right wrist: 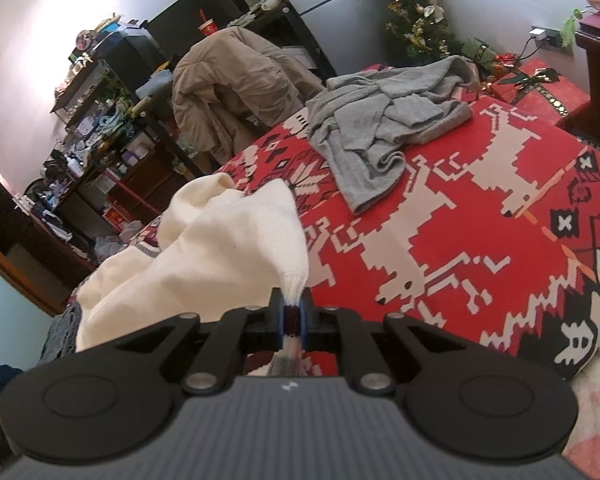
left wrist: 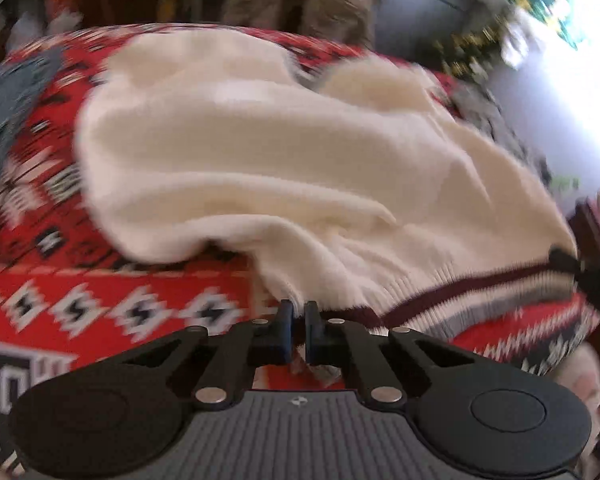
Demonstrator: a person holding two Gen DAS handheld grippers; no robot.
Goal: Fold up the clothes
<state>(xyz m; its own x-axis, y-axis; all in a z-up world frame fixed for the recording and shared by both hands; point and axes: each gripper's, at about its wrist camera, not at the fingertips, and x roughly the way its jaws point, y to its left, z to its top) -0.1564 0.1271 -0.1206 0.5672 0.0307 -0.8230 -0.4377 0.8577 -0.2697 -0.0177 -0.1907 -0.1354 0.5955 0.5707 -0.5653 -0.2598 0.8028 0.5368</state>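
Observation:
A cream knit sweater (left wrist: 260, 152) with a maroon and grey striped hem lies rumpled on a red patterned blanket (left wrist: 112, 276). My left gripper (left wrist: 298, 312) is at the near edge of that hem. Its jaws stand almost together, and the knit runs down between the tips. In the right wrist view the sweater (right wrist: 220, 248) rises in a peak toward my right gripper (right wrist: 291, 304), which is shut on a pinch of the striped hem. The right gripper's dark finger (left wrist: 568, 264) shows at the hem's far right end in the left wrist view.
A crumpled grey garment (right wrist: 388, 128) lies farther back on the blanket (right wrist: 440, 240). A tan coat (right wrist: 236, 88) hangs over a chair beyond the bed. Cluttered shelves (right wrist: 100, 120) stand at the left; a decorated tree (right wrist: 416, 20) and a red gift box (right wrist: 540, 92) are behind.

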